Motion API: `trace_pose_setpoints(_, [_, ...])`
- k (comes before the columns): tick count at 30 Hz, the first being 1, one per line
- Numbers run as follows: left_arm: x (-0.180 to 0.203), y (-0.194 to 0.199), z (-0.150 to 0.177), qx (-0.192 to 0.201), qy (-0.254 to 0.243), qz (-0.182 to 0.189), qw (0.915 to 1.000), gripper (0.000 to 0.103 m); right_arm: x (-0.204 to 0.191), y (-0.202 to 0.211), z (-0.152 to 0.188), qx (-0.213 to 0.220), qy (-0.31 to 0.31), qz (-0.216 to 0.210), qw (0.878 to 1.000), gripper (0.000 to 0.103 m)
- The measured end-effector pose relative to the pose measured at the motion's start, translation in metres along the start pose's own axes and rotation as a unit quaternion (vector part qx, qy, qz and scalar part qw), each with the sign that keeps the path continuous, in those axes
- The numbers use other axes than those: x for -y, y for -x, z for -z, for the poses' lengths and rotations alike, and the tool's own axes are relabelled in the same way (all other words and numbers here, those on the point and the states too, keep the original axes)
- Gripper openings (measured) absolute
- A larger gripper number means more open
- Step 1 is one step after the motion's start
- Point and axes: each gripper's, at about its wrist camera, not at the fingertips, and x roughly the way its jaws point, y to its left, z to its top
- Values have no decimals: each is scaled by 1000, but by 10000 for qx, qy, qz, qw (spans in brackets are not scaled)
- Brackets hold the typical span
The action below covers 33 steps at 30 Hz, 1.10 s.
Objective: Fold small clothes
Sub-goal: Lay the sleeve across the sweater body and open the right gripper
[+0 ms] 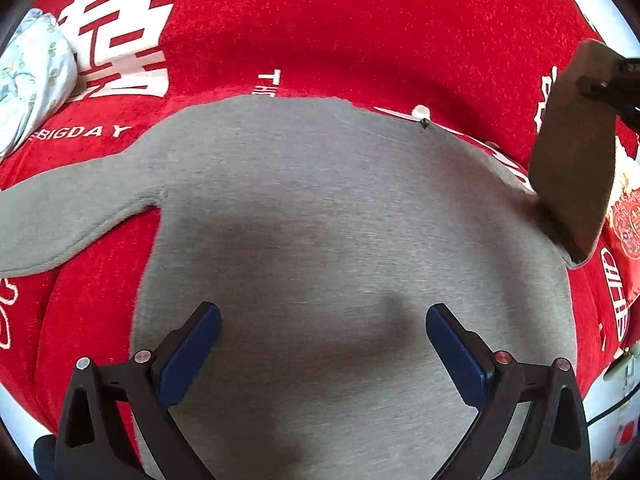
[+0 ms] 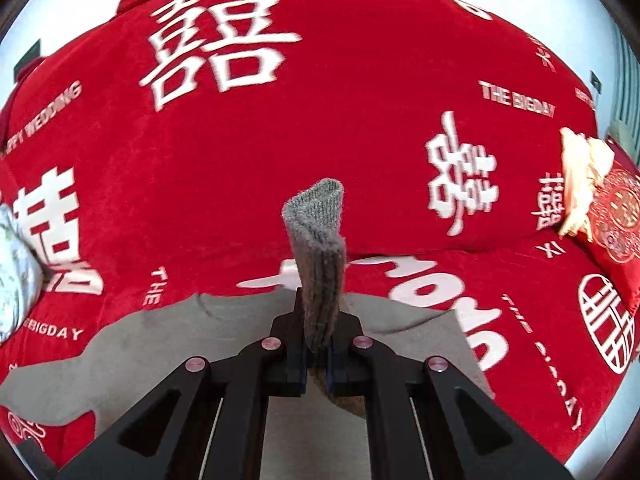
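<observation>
A small grey knit sweater [image 1: 320, 208] lies flat on a red bedspread, its left sleeve [image 1: 60, 220] stretched out to the left. My left gripper [image 1: 322, 328] is open and empty, just above the sweater's body. My right gripper [image 2: 318, 320] is shut on the cuff of the right sleeve [image 2: 318, 240], which sticks up between the fingers. In the left wrist view that sleeve [image 1: 572, 160] is lifted off the bed at the right, held by the right gripper [image 1: 600, 84]. The sweater's body also shows in the right wrist view [image 2: 140, 344].
The red bedspread [image 2: 320, 120] has white characters and lettering. A pale floral cloth bundle [image 1: 32, 76] lies at the far left. A red and gold embroidered cushion [image 2: 616, 216] with cream cloth lies at the right edge.
</observation>
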Motion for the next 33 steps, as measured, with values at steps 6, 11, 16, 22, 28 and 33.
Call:
trace_pose_setpoints(6, [-17, 14, 2, 94, 63, -52, 9999, 103, -50, -12, 10, -127, 256, -235, 9993, 7])
trace_pose_setpoints(11, [-32, 30, 4, 234, 140, -59, 9996, 103, -98, -23, 23, -227, 665, -386, 9968, 7])
trace_pose_setpoints(16, [-48, 41, 7, 325, 213, -100, 9992, 103, -139, -36, 39, -418, 995, -590, 9924, 7])
trace_pose_setpoints(22, [-68, 45, 11, 323, 373, -121, 9987, 103, -173, -53, 60, -689, 1276, -758, 9865, 7])
trace_pose_setpoints(28, [-77, 44, 14, 249, 467, -155, 9985, 103, -193, -77, 85, -1080, 1501, -806, 9794, 7])
trace_pose_setpoints(33, [-83, 46, 14, 222, 561, -227, 9979, 103, -203, -91, 102, -1379, 1685, -1002, 9709, 9])
